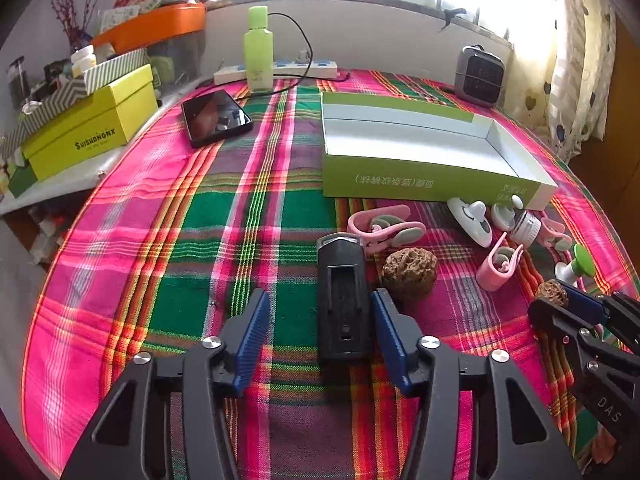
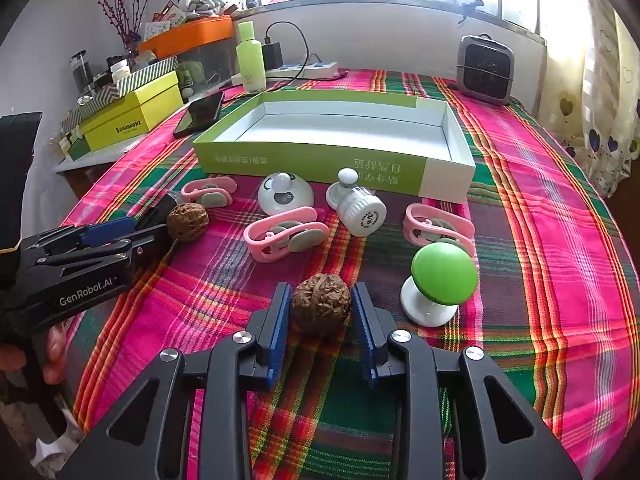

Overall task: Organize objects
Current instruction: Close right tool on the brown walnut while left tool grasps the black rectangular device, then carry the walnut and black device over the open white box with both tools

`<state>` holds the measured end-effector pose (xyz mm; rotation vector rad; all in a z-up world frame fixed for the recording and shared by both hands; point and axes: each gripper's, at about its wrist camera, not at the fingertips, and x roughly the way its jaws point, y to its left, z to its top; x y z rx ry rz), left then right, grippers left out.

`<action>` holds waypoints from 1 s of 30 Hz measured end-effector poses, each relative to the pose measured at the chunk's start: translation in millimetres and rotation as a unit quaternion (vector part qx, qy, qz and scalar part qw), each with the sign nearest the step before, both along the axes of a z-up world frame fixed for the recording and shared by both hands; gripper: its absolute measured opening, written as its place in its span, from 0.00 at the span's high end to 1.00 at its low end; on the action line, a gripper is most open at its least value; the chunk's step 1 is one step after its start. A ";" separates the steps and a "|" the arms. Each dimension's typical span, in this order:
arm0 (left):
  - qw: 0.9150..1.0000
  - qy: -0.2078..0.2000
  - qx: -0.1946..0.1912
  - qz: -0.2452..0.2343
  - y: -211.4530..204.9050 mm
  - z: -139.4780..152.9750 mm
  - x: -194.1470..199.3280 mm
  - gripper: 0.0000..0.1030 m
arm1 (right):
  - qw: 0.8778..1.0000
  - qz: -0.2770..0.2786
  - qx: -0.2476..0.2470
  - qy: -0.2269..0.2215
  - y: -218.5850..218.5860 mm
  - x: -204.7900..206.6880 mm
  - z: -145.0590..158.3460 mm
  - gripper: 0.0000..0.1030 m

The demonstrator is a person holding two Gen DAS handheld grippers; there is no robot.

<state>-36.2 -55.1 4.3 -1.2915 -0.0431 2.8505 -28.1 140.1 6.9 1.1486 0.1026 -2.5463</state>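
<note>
A black oblong holder (image 1: 343, 300) lies on the plaid cloth between the pads of my left gripper (image 1: 320, 296). The right pad touches it, the left pad stands well off, so the jaws are open. In the right wrist view a brown walnut (image 2: 321, 303) sits between the blue pads of my right gripper (image 2: 321, 288), and both pads touch its sides. A second walnut (image 1: 409, 274) lies just right of the holder. Behind stands an open, empty green-and-white box (image 2: 312, 156).
Pink clips (image 2: 286, 238), white hooks (image 2: 285, 196), a white cap (image 2: 362, 210) and a green knob (image 2: 444, 272) lie before the box. A phone (image 1: 216, 117), green bottle (image 1: 259, 50), power strip, small heater (image 2: 485, 70) and yellow box (image 1: 90, 126) stand further back.
</note>
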 end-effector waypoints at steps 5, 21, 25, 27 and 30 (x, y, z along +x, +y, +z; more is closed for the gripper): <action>1.000 0.000 0.001 -0.001 0.0 0.9 -0.5 0.66 | 1.000 0.000 0.000 0.001 0.2 0.2 -0.4 0.69; 1.000 0.005 0.005 -0.005 2.7 5.2 1.3 0.75 | 1.000 0.002 -0.005 0.003 1.5 2.8 2.2 0.69; 1.000 0.014 0.004 -0.009 4.3 12.3 3.5 0.75 | 1.000 0.005 -0.007 0.009 1.8 3.0 5.1 0.69; 1.000 0.018 0.004 -0.009 4.6 15.9 3.7 0.75 | 1.000 0.007 -0.008 0.011 2.4 3.1 6.8 0.69; 1.000 0.022 0.006 -0.009 4.0 18.8 3.9 0.75 | 1.000 0.008 -0.009 0.014 3.4 3.0 9.4 0.69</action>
